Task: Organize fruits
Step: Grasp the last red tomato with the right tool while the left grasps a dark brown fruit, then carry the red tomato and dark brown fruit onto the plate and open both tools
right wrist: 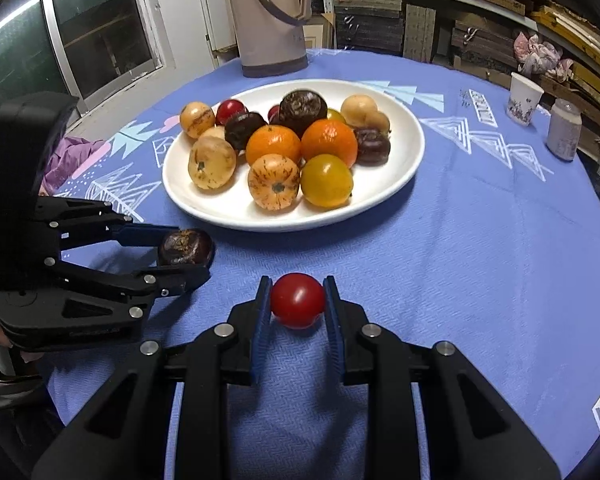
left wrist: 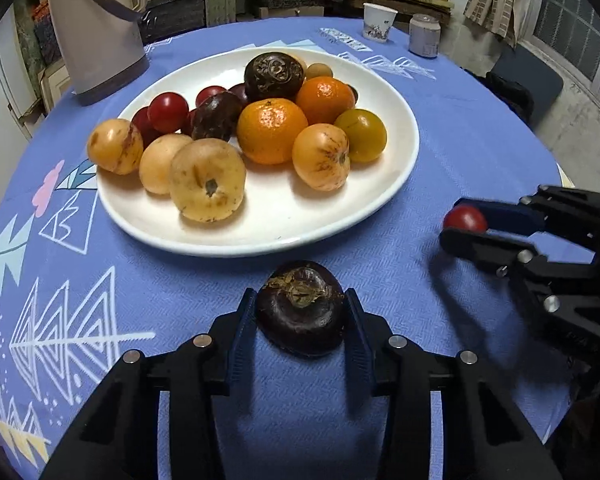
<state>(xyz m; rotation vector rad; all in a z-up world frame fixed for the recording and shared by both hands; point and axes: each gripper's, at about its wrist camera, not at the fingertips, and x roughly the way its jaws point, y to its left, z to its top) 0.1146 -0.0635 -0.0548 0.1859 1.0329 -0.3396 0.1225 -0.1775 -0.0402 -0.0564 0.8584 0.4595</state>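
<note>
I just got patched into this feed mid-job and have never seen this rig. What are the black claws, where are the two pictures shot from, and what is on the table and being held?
There is no robot arm here: a person carries a hand-held gripper in each hand, each with a fisheye camera looking along its two fingers. One picture comes from the left one, the other from the right, so each also shows its partner off to the side.

The left hand-held gripper is shut on a dark brown fruit. The right hand-held gripper is shut on a red cherry tomato. Both are low over the blue patterned tablecloth.

Behind them sits a white plate piled with mixed fruits. A beige thermos jug, paper cup and small jar stand further back.
</note>
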